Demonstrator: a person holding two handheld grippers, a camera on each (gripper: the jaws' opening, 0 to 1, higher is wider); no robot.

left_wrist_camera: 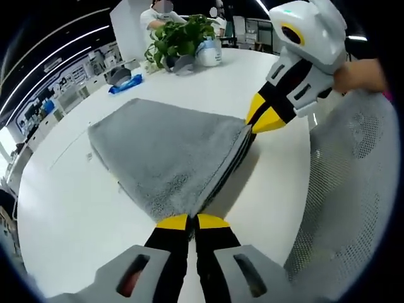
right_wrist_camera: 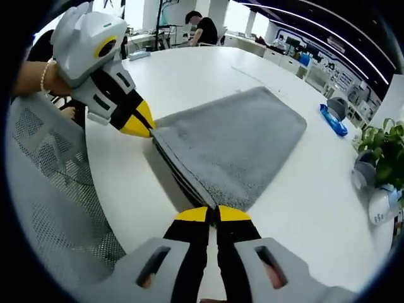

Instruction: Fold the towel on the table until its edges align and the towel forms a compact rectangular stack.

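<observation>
The grey towel [left_wrist_camera: 167,154] lies folded in several layers on the white table [left_wrist_camera: 69,208]. In the left gripper view, the left gripper [left_wrist_camera: 192,221] has its yellow-tipped jaws pressed together on the towel's near corner, and the right gripper [left_wrist_camera: 259,120] pinches the neighbouring corner of the layered edge. The right gripper view shows the same hold from the opposite side. The left gripper view adds a potted plant [left_wrist_camera: 180,35], a blue packet [left_wrist_camera: 126,84] and a seated person beyond the table. The right gripper view adds the hand [right_wrist_camera: 38,79] holding the left gripper and a mesh chair back [right_wrist_camera: 53,196] beside the table.
</observation>
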